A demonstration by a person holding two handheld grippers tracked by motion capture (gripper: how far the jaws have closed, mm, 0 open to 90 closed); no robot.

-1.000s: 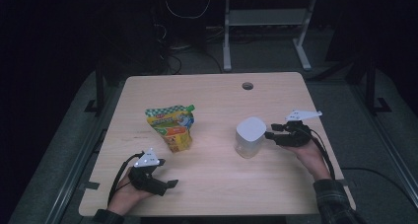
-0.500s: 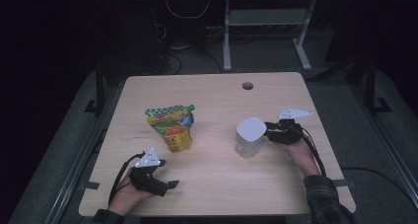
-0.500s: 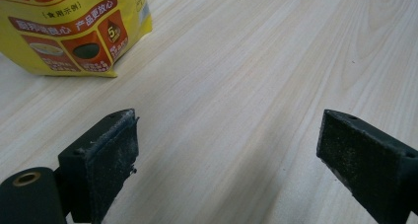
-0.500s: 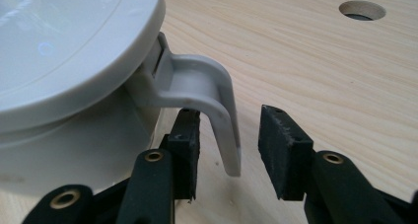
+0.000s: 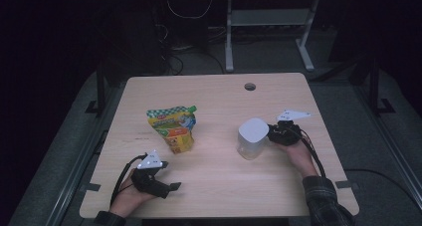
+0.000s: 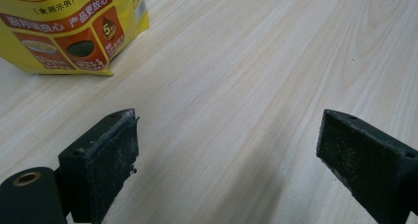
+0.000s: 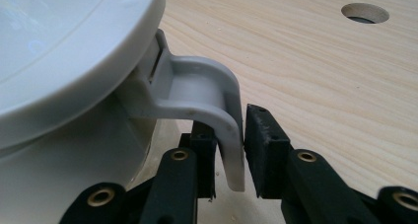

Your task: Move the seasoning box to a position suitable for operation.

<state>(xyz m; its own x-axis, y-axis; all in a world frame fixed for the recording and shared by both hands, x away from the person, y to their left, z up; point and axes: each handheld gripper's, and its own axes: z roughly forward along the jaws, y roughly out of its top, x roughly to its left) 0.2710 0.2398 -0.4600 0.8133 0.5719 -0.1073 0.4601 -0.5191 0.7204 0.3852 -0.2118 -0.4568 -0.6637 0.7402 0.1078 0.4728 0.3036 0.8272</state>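
A white lidded container [image 5: 253,136] stands right of the table's middle. In the right gripper view, a grey latch [image 7: 207,93] hangs off the container [image 7: 59,61] lid's edge. My right gripper [image 7: 231,135] has just been closing and its pads now press on both sides of this latch. From above, the right gripper [image 5: 271,135] sits against the container's right side. A yellow and green food pouch [image 5: 172,128] stands left of centre. My left gripper [image 5: 174,187] rests near the front left edge, open, with bare wood between its jaws [image 6: 226,155]; the pouch [image 6: 64,31] is ahead to its left.
The wooden table [image 5: 214,96] has a round cable hole [image 5: 250,86] near its far edge. Cables trail from both grippers toward the person's forearms. Dark floor and a desk frame lie beyond the table.
The right hand has slid a little left, up to the container, and its jaws have drawn together around the latch. The left hand, pouch and container have stayed put.
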